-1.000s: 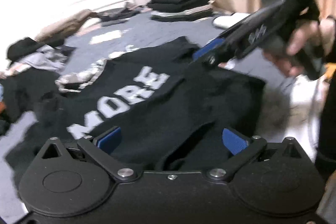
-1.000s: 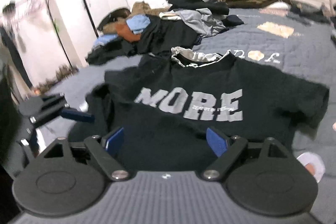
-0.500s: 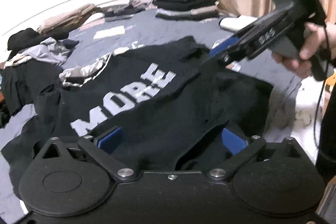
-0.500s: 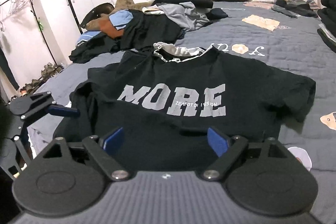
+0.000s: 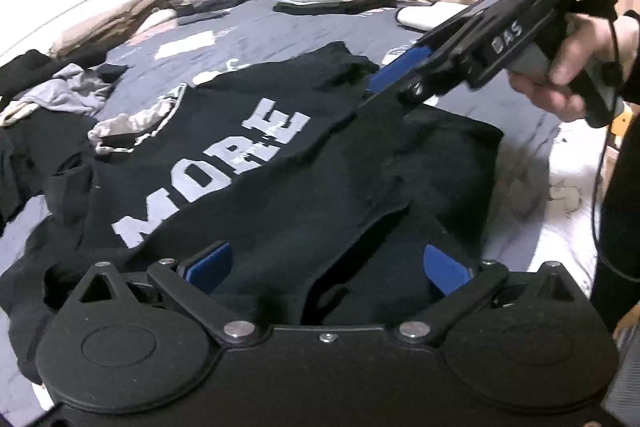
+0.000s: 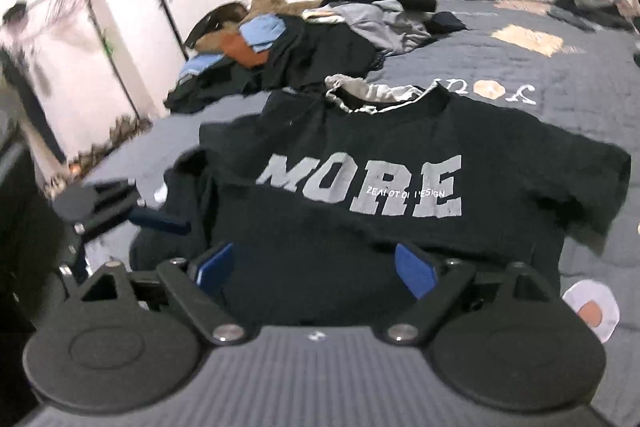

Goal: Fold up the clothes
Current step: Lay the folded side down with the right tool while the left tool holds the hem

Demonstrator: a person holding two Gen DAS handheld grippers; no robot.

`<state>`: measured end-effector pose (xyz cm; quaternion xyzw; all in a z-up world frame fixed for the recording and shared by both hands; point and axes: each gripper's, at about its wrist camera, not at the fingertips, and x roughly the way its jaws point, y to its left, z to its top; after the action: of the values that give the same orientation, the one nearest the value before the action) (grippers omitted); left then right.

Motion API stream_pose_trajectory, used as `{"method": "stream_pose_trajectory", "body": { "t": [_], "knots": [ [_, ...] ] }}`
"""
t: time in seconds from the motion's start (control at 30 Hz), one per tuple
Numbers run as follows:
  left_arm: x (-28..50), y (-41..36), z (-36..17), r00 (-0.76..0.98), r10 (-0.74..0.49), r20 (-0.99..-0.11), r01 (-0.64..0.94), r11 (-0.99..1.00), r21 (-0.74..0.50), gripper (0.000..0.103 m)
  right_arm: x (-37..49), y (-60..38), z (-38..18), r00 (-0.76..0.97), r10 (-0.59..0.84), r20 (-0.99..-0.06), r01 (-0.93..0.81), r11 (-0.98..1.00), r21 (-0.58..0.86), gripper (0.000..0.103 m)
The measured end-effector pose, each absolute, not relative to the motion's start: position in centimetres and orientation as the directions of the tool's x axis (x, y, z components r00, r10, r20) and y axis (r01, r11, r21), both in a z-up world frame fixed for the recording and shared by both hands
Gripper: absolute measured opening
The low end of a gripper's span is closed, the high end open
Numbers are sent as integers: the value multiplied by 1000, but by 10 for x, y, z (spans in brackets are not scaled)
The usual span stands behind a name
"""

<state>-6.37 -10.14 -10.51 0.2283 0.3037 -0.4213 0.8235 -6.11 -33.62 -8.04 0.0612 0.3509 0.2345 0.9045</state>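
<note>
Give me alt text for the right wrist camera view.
A black T-shirt printed MORE lies face up on a grey bedspread. The right gripper, jaws closing but still wide, hovers at its hem, with unfolded clothes piled behind.

The right tongs point(image 6: 316, 267), jaws closing, hang over the black MORE T-shirt point(image 6: 400, 155) on the bed point(image 6: 500, 67).

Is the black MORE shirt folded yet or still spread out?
Spread out. The shirt lies flat on the bed, front up, whole MORE print and both sleeves showing; only its bottom edge looks rumpled.
</note>
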Motion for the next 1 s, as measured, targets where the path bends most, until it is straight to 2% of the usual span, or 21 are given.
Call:
{"method": "stream_pose_trajectory", "body": {
  "t": [0.07,0.13,0.2,0.27,0.37,0.4,0.47,0.53,0.73,1.0],
  "knots": [
    [-65,-103,-107,464,-547,-697,833,536,134,93,-61,-335,-81,648,459,-607,-376,887,270,86],
    [-63,-105,-110,473,-537,-698,822,554,132,70,-62,-335,-82,659,436,-613,-367,898,244,86],
    [-58,-107,-115,482,-513,-710,806,577,131,69,-61,-335,-82,670,417,-615,-354,907,229,86],
    [-56,-109,-120,473,-504,-722,808,575,128,63,-60,-337,-82,668,423,-612,-349,905,245,86],
    [-56,-110,-123,461,-517,-721,812,573,109,46,-60,-335,-83,662,430,-614,-360,901,244,86],
    [-55,-111,-125,456,-519,-723,811,576,98,37,-61,-334,-83,661,434,-612,-370,898,237,86],
    [-52,-112,-127,443,-519,-731,806,588,71,31,-60,-331,-84,653,442,-615,-378,894,240,86],
    [-49,-112,-129,423,-528,-736,804,593,36,20,-60,-329,-85,642,454,-619,-388,888,248,86],
    [-46,-111,-129,395,-541,-742,806,592,-3,13,-65,-316,-88,576,522,-629,-487,837,249,86],
    [-37,-104,-124,411,-537,-736,778,628,-24,11,-78,-293,-95,517,540,-664,-599,782,170,86]
  ]
}}
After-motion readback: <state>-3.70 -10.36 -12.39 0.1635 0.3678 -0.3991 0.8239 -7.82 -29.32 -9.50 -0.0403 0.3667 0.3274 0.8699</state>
